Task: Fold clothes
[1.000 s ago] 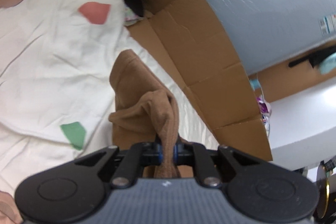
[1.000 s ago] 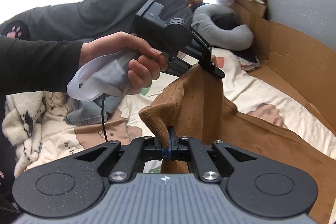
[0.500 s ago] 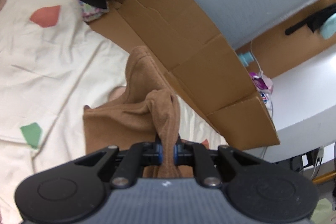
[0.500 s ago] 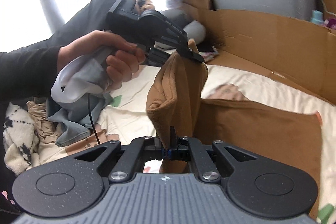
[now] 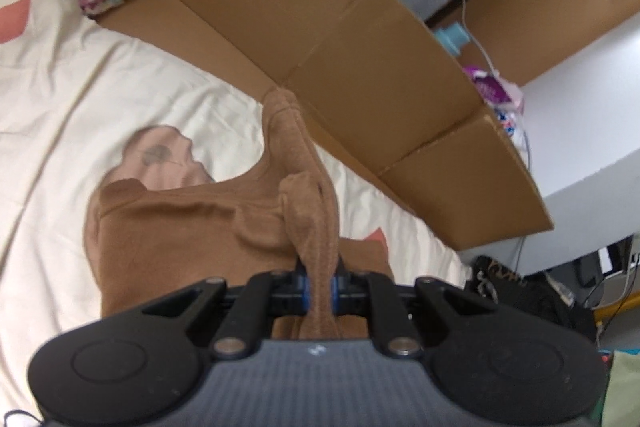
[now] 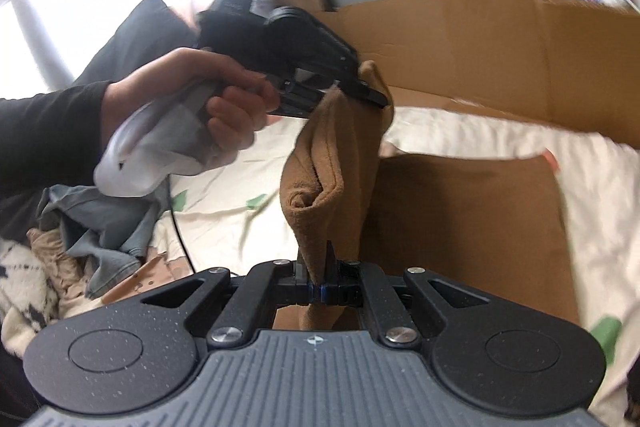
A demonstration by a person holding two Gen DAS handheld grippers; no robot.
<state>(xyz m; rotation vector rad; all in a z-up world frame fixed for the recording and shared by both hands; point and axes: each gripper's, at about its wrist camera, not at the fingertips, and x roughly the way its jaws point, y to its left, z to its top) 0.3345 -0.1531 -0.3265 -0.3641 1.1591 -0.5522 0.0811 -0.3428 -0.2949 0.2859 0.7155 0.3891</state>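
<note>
Tan brown garment [image 5: 168, 239] on cream bedsheet [image 5: 60, 99] with pink and green patches.

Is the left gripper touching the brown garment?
Touching. The left wrist view shows the left gripper shut on a bunched fold of the brown garment.

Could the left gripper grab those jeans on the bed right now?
Probably not: the left gripper is shut on the brown garment, lifted with the right gripper. The jeans lie uncovered below the hand, so it must let go first.
</note>
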